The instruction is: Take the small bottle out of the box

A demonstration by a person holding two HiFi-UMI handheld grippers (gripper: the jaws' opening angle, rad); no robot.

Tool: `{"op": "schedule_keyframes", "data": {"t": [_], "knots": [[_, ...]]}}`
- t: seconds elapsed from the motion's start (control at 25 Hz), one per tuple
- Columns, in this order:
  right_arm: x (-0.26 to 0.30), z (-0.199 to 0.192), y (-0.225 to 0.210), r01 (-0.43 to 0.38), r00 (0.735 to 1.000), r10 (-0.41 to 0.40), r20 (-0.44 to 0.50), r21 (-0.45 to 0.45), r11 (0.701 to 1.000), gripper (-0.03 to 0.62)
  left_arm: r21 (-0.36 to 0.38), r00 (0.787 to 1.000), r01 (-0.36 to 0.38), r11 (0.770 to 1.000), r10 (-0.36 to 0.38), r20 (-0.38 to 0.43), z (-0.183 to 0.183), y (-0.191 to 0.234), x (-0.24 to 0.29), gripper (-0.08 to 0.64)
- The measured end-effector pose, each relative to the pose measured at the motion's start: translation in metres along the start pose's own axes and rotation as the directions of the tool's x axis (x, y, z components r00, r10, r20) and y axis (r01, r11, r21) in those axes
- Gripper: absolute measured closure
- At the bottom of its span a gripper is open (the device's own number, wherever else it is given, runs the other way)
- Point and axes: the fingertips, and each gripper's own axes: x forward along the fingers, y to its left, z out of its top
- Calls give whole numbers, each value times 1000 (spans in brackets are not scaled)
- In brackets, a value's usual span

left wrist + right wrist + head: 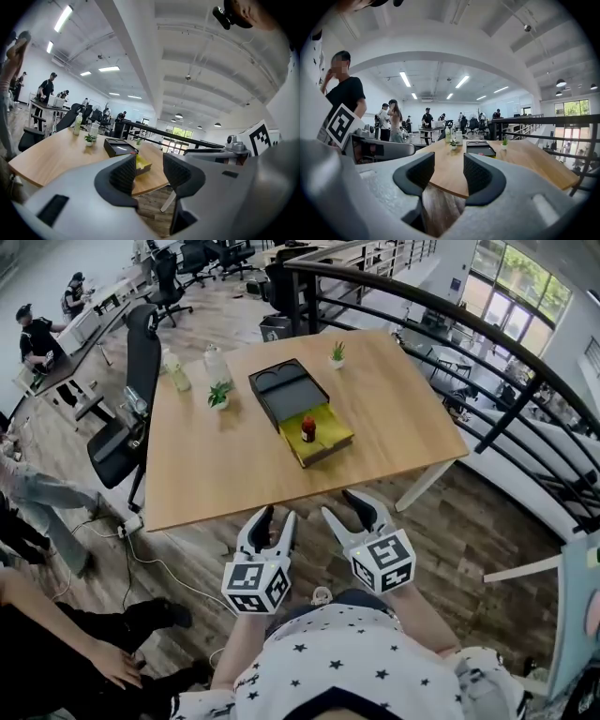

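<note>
A black box (pixel 287 389) sits mid-table with its yellow drawer (pixel 323 435) pulled out toward me. A small dark bottle with a red cap (pixel 308 429) stands upright in the drawer. My left gripper (pixel 277 518) and right gripper (pixel 353 505) hang side by side below the table's near edge, well short of the box. Both are open and hold nothing. The left gripper view shows the box (pixel 119 147) and drawer (pixel 142 164) beyond the left gripper (pixel 148 174). The right gripper view shows the box (pixel 480 148) far past the right gripper (pixel 448 174).
On the wooden table (pixel 216 460) stand two small potted plants (pixel 218 395) (pixel 337 354) and two bottles (pixel 176 371) at the far left. A black office chair (pixel 127 409) stands left of the table, a black railing (pixel 487 362) to the right. People stand at the left.
</note>
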Motion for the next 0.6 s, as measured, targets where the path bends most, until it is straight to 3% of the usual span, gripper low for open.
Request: {"op": "schedule_keyframes", "data": {"t": [0.6], "knots": [[45,-1,-49,-9,999,10,-35,22,1000,417,-19,998,-42,999,41,-56,-2,21,49,394]]}}
